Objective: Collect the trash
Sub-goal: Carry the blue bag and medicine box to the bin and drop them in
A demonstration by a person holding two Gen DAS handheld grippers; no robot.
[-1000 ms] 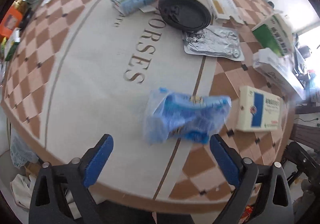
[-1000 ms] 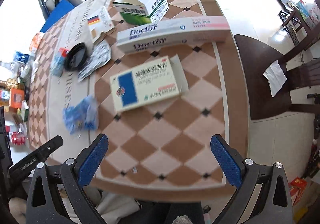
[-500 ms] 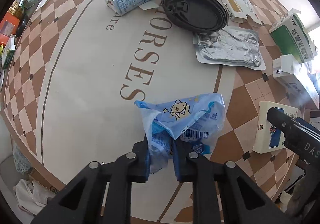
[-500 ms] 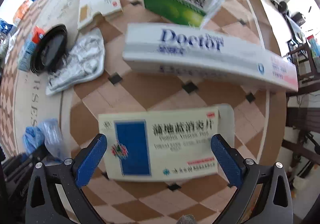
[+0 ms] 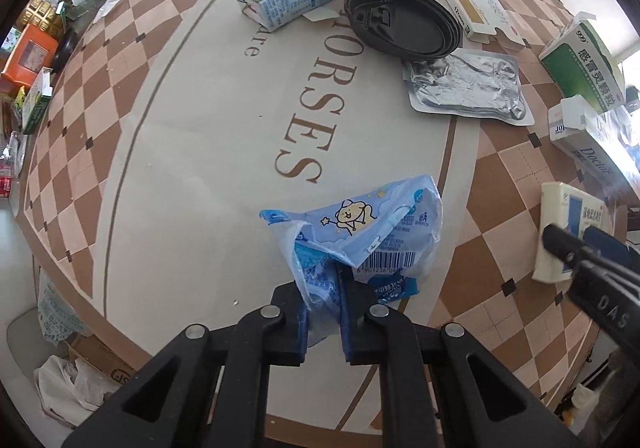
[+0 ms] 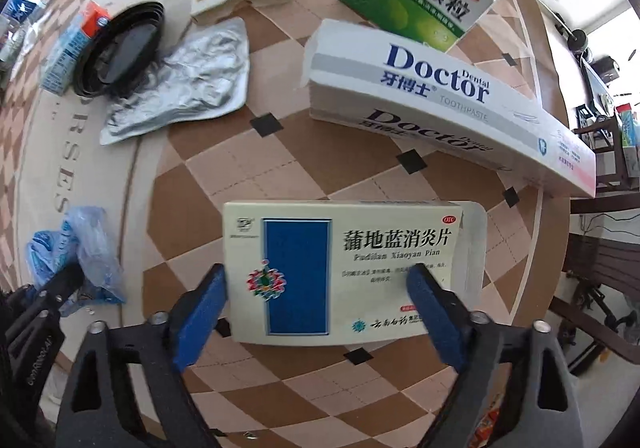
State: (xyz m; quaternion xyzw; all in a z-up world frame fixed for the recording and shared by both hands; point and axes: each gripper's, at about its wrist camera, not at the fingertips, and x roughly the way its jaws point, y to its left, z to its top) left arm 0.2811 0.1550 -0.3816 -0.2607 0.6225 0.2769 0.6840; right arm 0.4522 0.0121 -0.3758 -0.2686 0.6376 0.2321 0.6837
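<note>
Left gripper (image 5: 323, 302) fingers clamped on blue wrapper (image 5: 360, 236), closing. Right gripper (image 6: 316, 308) fingers straddle cream medicine box (image 6: 344, 268), closing. Toothpaste box (image 6: 440, 95) at 1 o'clock on table (image 6: 320, 175).

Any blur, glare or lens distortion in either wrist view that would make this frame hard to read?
Left wrist view: sharp, strong fisheye bending of the table; window glare washes out the right edge; blue wrapper print is readable. Right wrist view: slight motion blur on the cream medicine box between the closing jaws; toothpaste box stays legible; corners are blown out.
</note>
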